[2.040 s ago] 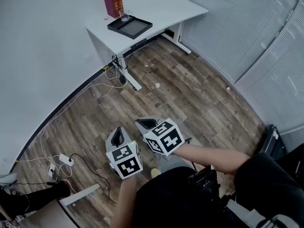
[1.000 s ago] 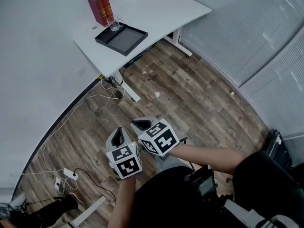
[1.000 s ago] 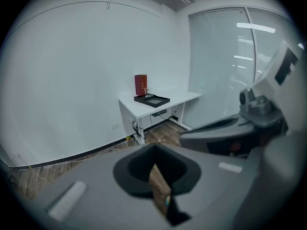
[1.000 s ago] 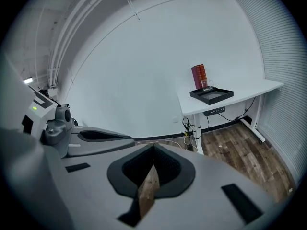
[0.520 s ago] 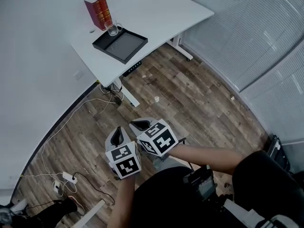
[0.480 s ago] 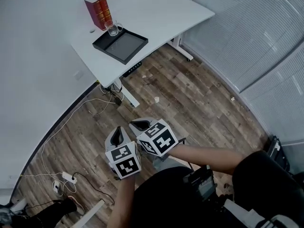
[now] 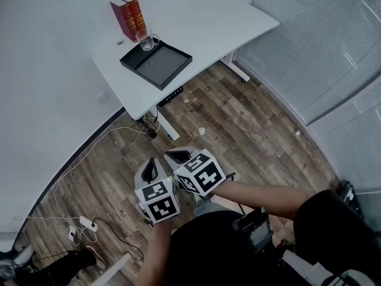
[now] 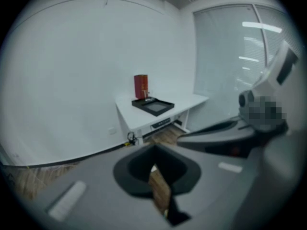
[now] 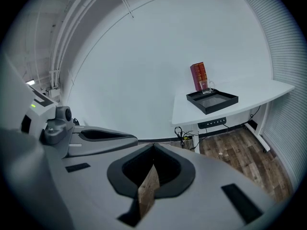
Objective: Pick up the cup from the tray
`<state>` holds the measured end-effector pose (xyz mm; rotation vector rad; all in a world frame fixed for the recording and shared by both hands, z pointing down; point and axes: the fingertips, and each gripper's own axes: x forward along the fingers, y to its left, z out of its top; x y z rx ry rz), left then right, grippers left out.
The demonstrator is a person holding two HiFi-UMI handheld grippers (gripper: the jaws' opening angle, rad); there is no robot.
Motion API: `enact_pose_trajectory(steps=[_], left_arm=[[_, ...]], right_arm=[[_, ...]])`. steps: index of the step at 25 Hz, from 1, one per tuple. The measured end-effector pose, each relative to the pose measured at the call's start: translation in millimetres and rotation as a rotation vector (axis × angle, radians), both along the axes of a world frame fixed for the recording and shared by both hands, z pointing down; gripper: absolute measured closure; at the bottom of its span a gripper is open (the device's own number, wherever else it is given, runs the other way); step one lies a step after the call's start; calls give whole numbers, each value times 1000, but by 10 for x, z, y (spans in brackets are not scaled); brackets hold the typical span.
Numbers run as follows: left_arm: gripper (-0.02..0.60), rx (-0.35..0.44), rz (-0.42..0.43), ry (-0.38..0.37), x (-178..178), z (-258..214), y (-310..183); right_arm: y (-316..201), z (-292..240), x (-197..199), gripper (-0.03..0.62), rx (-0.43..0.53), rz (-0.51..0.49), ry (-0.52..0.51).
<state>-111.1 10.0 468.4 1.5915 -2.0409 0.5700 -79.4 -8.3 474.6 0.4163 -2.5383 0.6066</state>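
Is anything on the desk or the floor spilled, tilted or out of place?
Nothing on the desk: the cup stands upright at the tray's far corner, the books upright behind it. On the floor, a pale scrap and a power strip lie loose.

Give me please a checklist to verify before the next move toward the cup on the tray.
1. Cup upright at the far corner of the tray, beside the books: ok.
2. Cup within reach: not ok; the table stands well across the floor.
3. Left tool ready to grasp: not ok; jaws shut, nothing between them.
4. Right tool ready to grasp: not ok; jaws shut, empty.
5. Walking path free: cannot tell; cables lie on the floor near the table leg.
6. Cup empty: cannot tell.
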Motion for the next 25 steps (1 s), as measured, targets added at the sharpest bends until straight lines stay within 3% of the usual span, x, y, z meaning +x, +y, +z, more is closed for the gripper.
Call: enact_pose_trajectory(steps=[25], left_arm=[[580,41,-40,-35,-124,-155,-306]], right_arm=[[-489,-206,-91,582,16,22,-78]])
